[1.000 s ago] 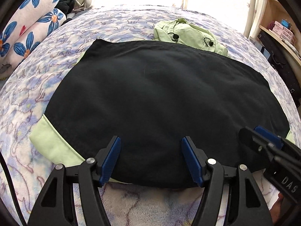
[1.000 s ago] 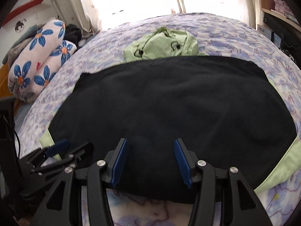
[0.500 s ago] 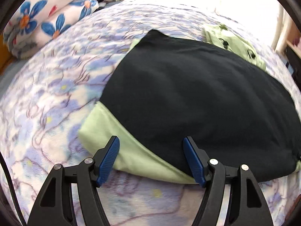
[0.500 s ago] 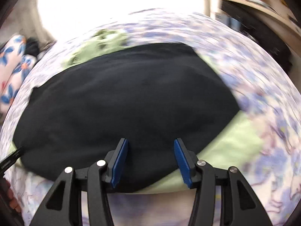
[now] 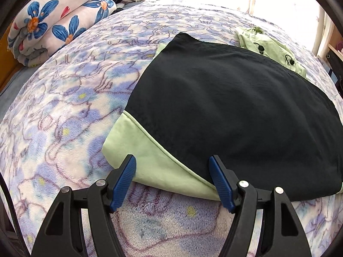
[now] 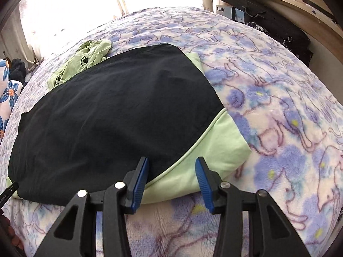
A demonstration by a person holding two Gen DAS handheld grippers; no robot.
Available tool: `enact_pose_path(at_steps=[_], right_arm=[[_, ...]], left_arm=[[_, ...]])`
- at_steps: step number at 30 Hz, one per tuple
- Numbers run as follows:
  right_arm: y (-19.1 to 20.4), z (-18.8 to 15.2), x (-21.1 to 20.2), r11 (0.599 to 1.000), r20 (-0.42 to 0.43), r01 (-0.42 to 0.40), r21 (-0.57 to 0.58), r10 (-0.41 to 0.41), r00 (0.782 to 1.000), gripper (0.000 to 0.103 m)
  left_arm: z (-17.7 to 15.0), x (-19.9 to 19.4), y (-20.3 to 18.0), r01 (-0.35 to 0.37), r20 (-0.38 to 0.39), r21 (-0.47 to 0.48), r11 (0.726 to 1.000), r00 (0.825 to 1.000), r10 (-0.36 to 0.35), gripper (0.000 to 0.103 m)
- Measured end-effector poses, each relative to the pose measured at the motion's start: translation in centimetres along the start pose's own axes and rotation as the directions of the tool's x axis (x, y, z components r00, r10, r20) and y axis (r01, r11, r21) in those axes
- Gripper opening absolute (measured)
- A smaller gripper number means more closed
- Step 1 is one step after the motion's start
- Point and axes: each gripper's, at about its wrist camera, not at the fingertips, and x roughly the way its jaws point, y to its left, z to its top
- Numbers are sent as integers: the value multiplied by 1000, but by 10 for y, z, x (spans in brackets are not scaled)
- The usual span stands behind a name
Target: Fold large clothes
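Observation:
A large jacket lies flat on the bed, a black panel [image 5: 225, 111] on top and light green fabric showing at the near corners. Its green hood [image 5: 268, 42] with black cord stoppers lies bunched at the far end. My left gripper [image 5: 172, 160] stands open just above the near left green corner [image 5: 137, 154], pads clear of the cloth. My right gripper [image 6: 172, 160] hangs over the near right green corner [image 6: 214, 150], where black panel [image 6: 111, 115] meets green. Its jaws are closing, with the hem seen between them and the pads not pressing on it. The hood [image 6: 90, 55] lies far left.
A fleece blanket [image 5: 64, 117] with blue and purple print covers the bed. A rolled quilt with blue flowers [image 5: 57, 19] lies at the far left. A wooden shelf [image 6: 278, 2] and a black bag [image 6: 274, 25] stand beside the bed on the right.
Both grippers moved apart along the near hem, from its middle to the corners: left one to the left green corner, right one to the right. The right jaws narrowed a little.

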Motion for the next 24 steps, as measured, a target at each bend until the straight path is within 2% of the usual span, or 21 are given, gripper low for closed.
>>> enact_pose_path(at_steps=[10,17,20,24], right_arm=[[6,-3,-5,1000,-17,-8,6,8,1000,45],[20,1,-15,999,-28,-47,-23,46,999,45],[31,8,-22,996,-27,-79,-43,78,997,45],[49,31,-33,988,-3,-118,-101,119,993,45]], left_arm=[[-2,0,3,13,-13,-9,1000,1000,-13,69],[-1,-11,-1,58,-83,8,998,995,-57,70],[5,-18,-1,99,-107,17,995,990,-97,70],[29,-32,-5,92,-84,72,993,993,-86,70]])
